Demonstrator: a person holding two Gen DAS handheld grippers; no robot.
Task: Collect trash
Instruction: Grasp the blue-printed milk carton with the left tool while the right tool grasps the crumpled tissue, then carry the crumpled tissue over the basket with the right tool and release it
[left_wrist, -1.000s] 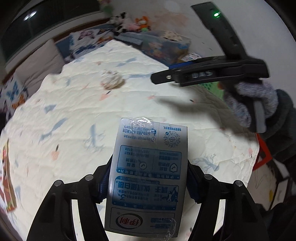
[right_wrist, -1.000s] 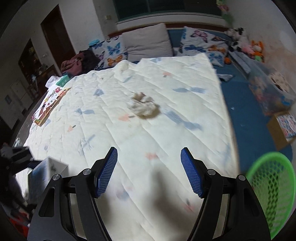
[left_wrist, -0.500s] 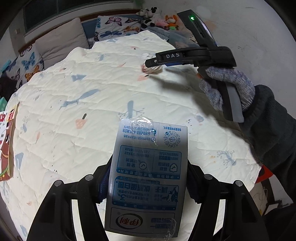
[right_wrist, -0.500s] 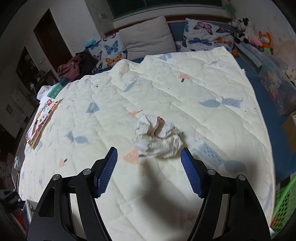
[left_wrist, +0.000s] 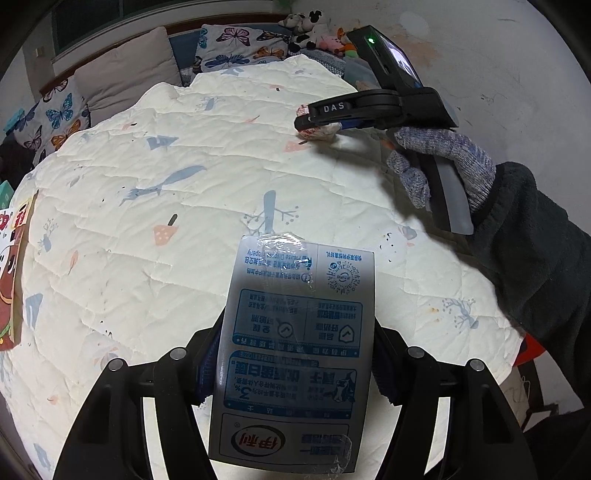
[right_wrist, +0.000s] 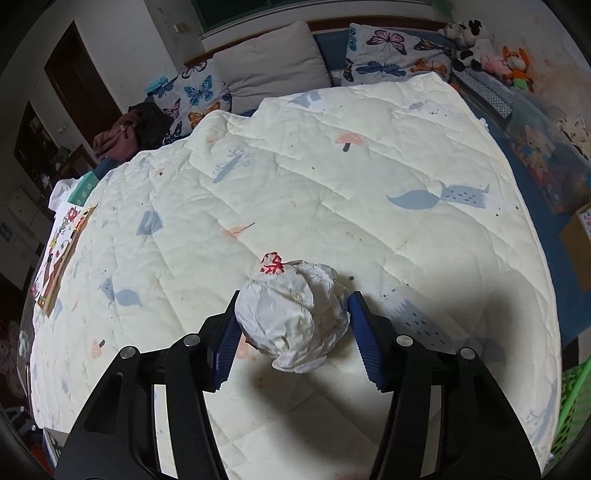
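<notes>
- Since the earlier frames, the right gripper (right_wrist: 291, 328) has been advanced across the quilt (right_wrist: 332, 192) until the crumpled paper wad (right_wrist: 295, 314) is bracketed between its blue pads (right_wrist: 364, 343); previously the wad lay ahead of the fingertips.
- The quilt covers the bed; the wad rests on it toward the quilt's right edge, well short of the pillows.
- The milk carton (left_wrist: 295, 350) is held clamped between the fingers of the left gripper (left_wrist: 291, 362), above the quilt's near edge.
- The right fingers are set at medium width, both pads at or nearly at the wad's sides; whether it is squeezed cannot be told.
- Closure on the wad is judged the next step.
- A green basket (right_wrist: 576, 406) is partly visible beyond the quilt's near right corner.
</notes>
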